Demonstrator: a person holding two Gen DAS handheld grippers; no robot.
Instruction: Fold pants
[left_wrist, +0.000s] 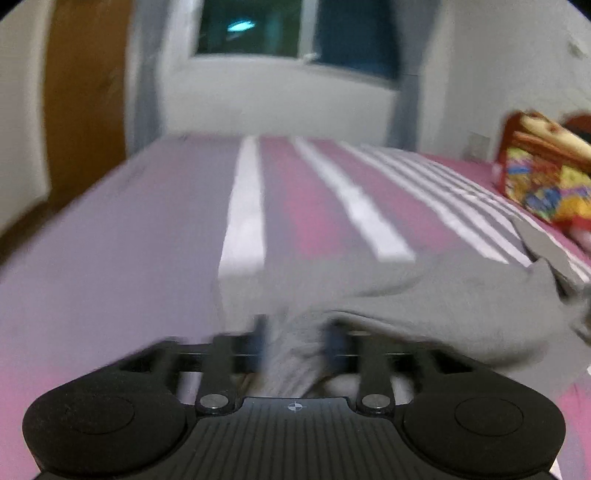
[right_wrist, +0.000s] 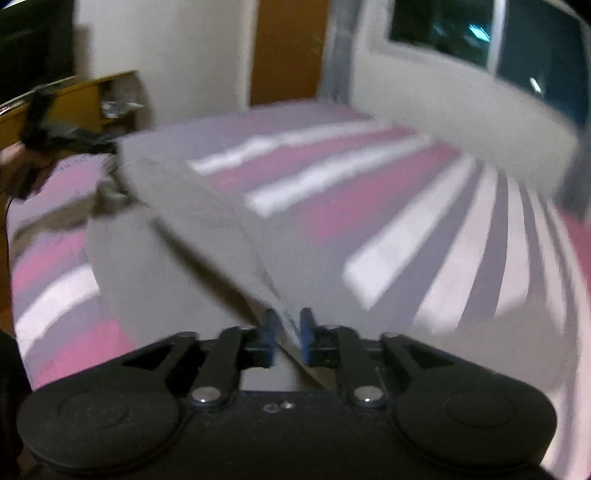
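Grey pants (left_wrist: 424, 291) hang stretched above a striped bed. In the left wrist view my left gripper (left_wrist: 295, 332) is shut on a bunched part of the pants, which drape away to the right. In the right wrist view my right gripper (right_wrist: 288, 332) is shut on an edge of the pants (right_wrist: 192, 206), its blue pads pinching the cloth. The fabric runs taut from there up to the left gripper (right_wrist: 107, 147), seen at the far left. Both views are motion-blurred.
The bed sheet (left_wrist: 122, 236) has pink, grey and white stripes. A colourful pillow or bag (left_wrist: 543, 173) sits at the bed's right end. A window (left_wrist: 258, 29) and wall lie beyond the bed, a wooden door (right_wrist: 288, 48) and a shelf (right_wrist: 110, 96) to the left.
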